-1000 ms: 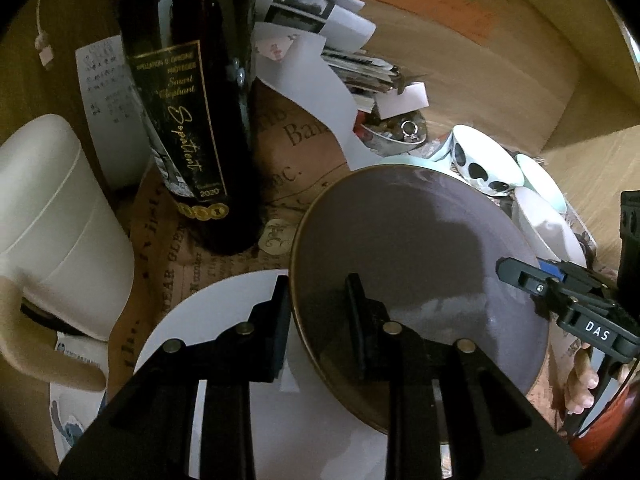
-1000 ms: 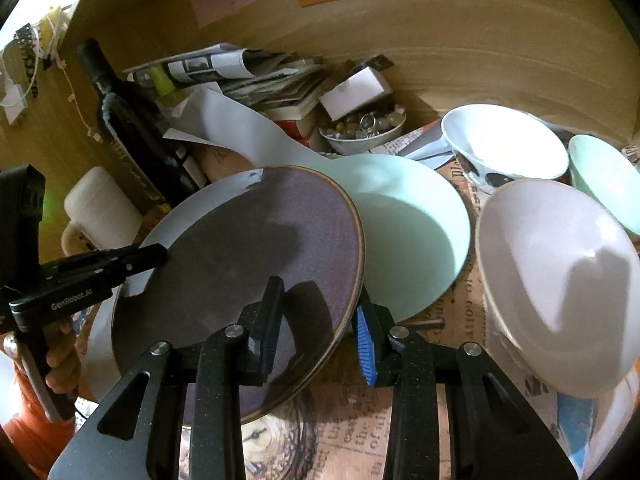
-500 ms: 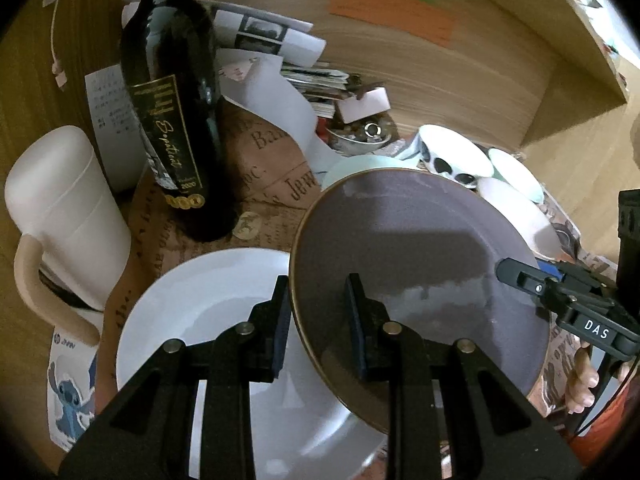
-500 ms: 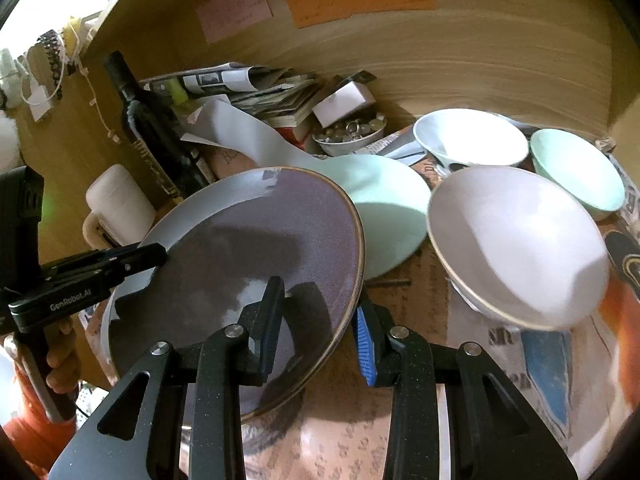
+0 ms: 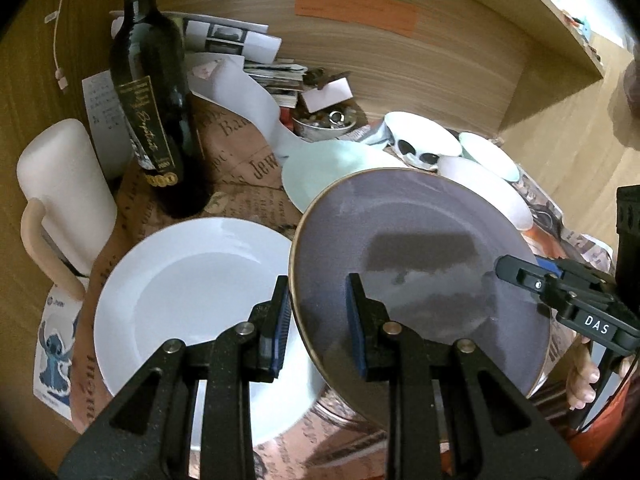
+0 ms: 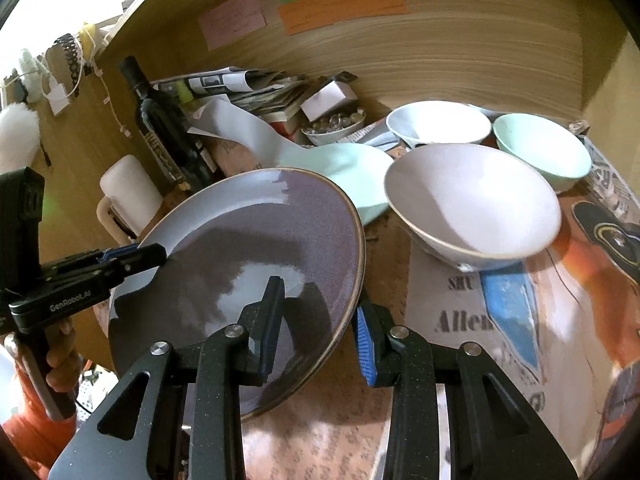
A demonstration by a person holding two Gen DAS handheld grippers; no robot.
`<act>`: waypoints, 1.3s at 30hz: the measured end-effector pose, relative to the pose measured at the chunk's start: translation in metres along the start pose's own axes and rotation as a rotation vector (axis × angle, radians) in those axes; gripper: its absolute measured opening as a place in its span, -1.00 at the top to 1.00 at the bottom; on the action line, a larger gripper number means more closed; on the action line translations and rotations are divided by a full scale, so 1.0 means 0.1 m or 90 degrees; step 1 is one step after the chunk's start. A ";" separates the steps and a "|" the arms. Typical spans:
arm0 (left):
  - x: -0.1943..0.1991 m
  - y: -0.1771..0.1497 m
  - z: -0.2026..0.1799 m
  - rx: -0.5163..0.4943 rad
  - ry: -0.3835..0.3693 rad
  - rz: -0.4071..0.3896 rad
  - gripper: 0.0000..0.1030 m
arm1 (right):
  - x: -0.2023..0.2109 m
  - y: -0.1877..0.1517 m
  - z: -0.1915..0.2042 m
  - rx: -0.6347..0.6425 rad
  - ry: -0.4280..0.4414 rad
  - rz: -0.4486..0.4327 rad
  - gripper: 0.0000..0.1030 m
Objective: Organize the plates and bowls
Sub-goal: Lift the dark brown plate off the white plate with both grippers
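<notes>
A grey-purple plate (image 5: 420,240) with a brown rim hangs tilted above the table, held from both sides. My left gripper (image 5: 320,300) is shut on its left rim, one finger above and one below. On the opposite rim my right gripper (image 6: 320,308) is shut too. Each gripper shows in the other's view: the right gripper (image 5: 516,272) and the left gripper (image 6: 148,254). A white plate (image 5: 192,280) lies under the left edge. Behind it lie a mint plate (image 6: 344,164), a pale pink bowl (image 6: 472,200), a mint bowl (image 6: 540,152) and a white bowl (image 6: 438,124).
A dark wine bottle (image 5: 148,92) and a white mug (image 5: 64,184) stand at the left. A small dish of trinkets (image 5: 324,122) and a pile of papers (image 5: 248,52) sit against the wooden back wall (image 6: 440,52). Printed paper covers the table (image 6: 500,340).
Both grippers have drawn back from the back wall with the grey-purple plate between them. The white plate, mint plate and bowls now show more fully.
</notes>
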State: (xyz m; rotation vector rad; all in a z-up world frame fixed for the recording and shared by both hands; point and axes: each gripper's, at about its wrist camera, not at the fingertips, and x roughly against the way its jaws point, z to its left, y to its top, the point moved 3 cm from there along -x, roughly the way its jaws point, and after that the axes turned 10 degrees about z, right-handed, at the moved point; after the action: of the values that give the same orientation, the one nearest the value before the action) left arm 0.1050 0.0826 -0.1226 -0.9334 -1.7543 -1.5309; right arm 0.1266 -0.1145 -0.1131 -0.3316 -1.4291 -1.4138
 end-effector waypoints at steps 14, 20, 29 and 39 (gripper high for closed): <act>-0.08 -0.29 -0.34 -0.011 -0.025 0.017 0.49 | 0.15 -0.33 -0.23 -0.018 -0.020 0.007 0.42; -0.11 -0.35 -0.44 -0.014 -0.031 0.017 0.49 | 0.15 -0.39 -0.33 -0.028 -0.025 0.014 0.42; -0.37 -0.37 -0.56 -0.015 -0.045 0.051 0.49 | 0.07 -0.44 -0.54 -0.050 -0.038 0.036 0.42; -0.56 -0.35 -0.59 -0.017 -0.039 0.073 0.49 | -0.07 -0.44 -0.61 -0.061 -0.047 0.053 0.42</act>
State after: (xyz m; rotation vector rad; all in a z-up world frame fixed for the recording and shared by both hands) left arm 0.1072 0.0152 -0.1805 -1.0859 -1.6958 -1.4708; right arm 0.1232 -0.1749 -0.1585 -0.5046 -1.3932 -1.4169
